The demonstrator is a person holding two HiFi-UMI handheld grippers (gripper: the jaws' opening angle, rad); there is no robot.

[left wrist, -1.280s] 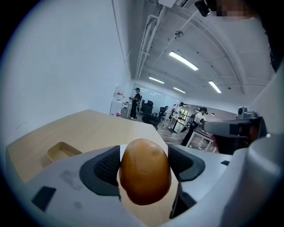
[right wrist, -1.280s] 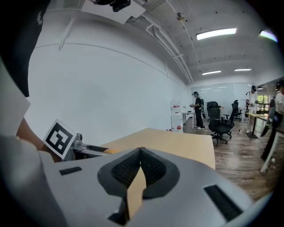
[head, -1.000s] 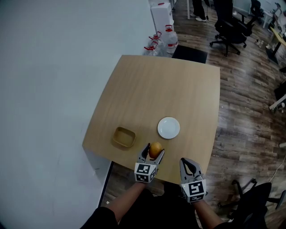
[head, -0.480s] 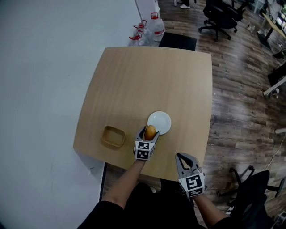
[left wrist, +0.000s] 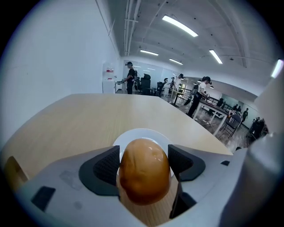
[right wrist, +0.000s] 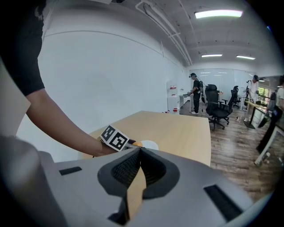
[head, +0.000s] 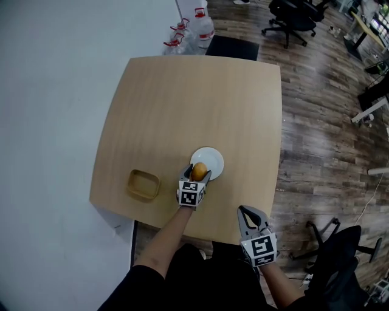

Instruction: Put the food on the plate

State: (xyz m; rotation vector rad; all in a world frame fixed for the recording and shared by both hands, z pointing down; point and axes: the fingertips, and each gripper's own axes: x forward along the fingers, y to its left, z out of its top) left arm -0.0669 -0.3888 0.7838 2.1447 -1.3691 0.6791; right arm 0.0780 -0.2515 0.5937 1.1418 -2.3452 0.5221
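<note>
My left gripper (head: 197,174) is shut on a round golden-brown bun (head: 199,170), which bulges between the two dark pads (left wrist: 103,167) in the left gripper view, the bun (left wrist: 144,170) filling the gap. It hangs over the near left edge of the small white plate (head: 212,159), whose rim (left wrist: 133,135) shows just beyond the bun. My right gripper (head: 247,214) is shut with nothing in it, held off the table's front edge near my body; its jaws (right wrist: 137,166) meet tip to tip.
A shallow tan wooden tray (head: 143,184) lies near the table's (head: 182,103) front left corner. Water bottles (head: 193,27) stand on the floor behind the table. Office chairs (head: 294,15) and people are further back on the wooden floor.
My left gripper has carried the bun forward from the table's front edge to the near rim of the plate. The right gripper has stayed shut near my body.
</note>
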